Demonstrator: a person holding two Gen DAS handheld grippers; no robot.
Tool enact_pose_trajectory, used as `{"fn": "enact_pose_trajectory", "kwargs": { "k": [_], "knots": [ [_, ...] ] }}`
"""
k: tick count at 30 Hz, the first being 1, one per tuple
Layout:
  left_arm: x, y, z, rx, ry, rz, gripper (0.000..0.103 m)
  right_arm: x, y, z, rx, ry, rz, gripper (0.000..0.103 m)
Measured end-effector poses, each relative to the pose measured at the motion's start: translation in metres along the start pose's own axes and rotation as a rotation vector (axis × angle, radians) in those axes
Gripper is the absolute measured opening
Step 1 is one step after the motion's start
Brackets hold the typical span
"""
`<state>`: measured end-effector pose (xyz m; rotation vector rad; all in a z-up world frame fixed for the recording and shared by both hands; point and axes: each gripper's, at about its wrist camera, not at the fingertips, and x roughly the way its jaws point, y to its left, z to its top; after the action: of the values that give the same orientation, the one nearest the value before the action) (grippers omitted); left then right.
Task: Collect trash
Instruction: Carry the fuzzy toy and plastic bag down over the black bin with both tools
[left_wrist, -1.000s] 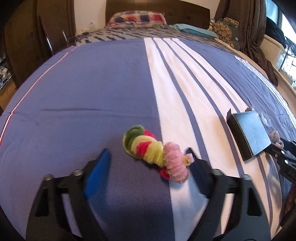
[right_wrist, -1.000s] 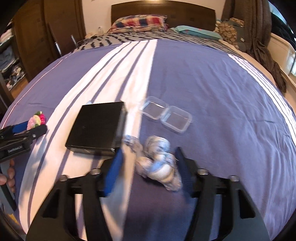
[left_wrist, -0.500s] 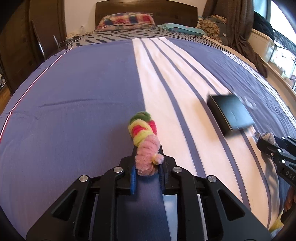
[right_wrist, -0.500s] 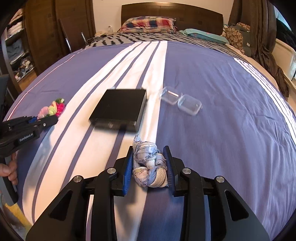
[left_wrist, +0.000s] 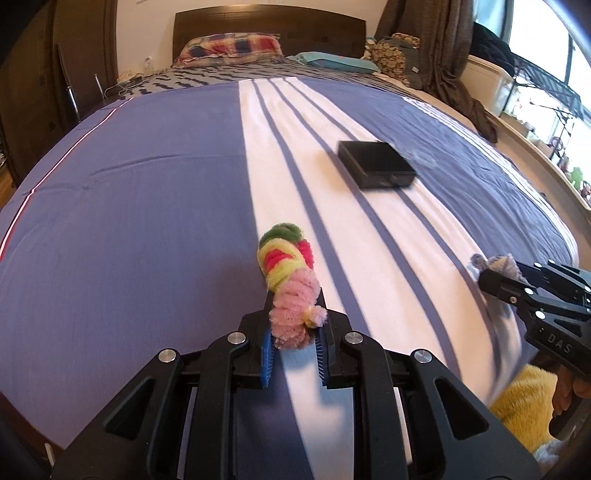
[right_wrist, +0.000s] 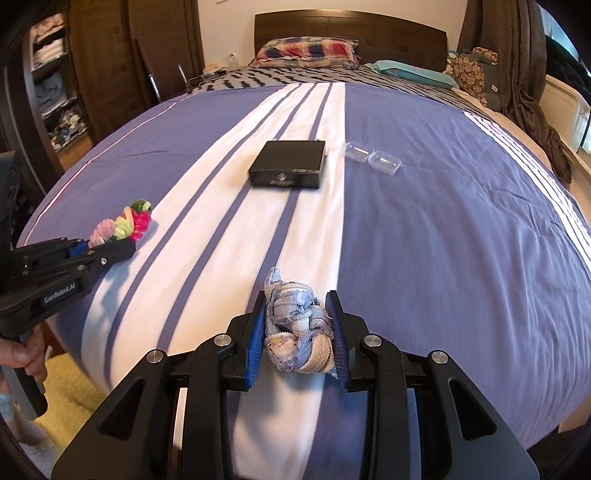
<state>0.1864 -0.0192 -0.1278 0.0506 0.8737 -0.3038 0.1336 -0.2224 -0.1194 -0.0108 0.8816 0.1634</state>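
Tongs both gripping: left tongs (left_wrist: 293, 332) are clamping a fuzzy toy (left_wrist: 288, 280), right tongs (right_wrist: 297, 332) squeezing a crumpled wad (right_wrist: 297, 332), over the bed (right_wrist: 443, 240).

Left gripper (left_wrist: 293, 332) clamps pipe-cleaner bundle (left_wrist: 290, 284)

The bed cover (right_wrist: 443, 229) is blue-violet with a white band crossed by thin blue stripes. The fuzzy bundle (left_wrist: 286, 273) is green, yellow, red and pink; the crumpled wad (right_wrist: 297, 328) pale blue and beige. The box (right_wrist: 288, 168) is black; the pillow (right_wrist: 306, 50) is red-and-blue plaid.

2 wrist fisheyes, close over bed (left_wrist: 147, 184), facing headboard (right_wrist: 351, 26); both share black box (right_wrist: 288, 162) (mid-bed).
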Motion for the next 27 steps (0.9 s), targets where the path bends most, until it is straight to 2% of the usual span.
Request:
{"fn": "enact_pose_trajectory", "kwargs": {
  "k": [15,27],
  "knots": [
    [-0.087,-0.036,-0.059,0.045,-0.079,-0.044,0.017,-0.07,0.017,-0.056,0.019,-0.065,0.045,0.032],
    [-0.104,-0.057,-0.121,0.063,-0.041,-0.067,0.017,-0.081,0.025,-0.112,0.05,-0.024,0.077,0.032]
  ]
}}
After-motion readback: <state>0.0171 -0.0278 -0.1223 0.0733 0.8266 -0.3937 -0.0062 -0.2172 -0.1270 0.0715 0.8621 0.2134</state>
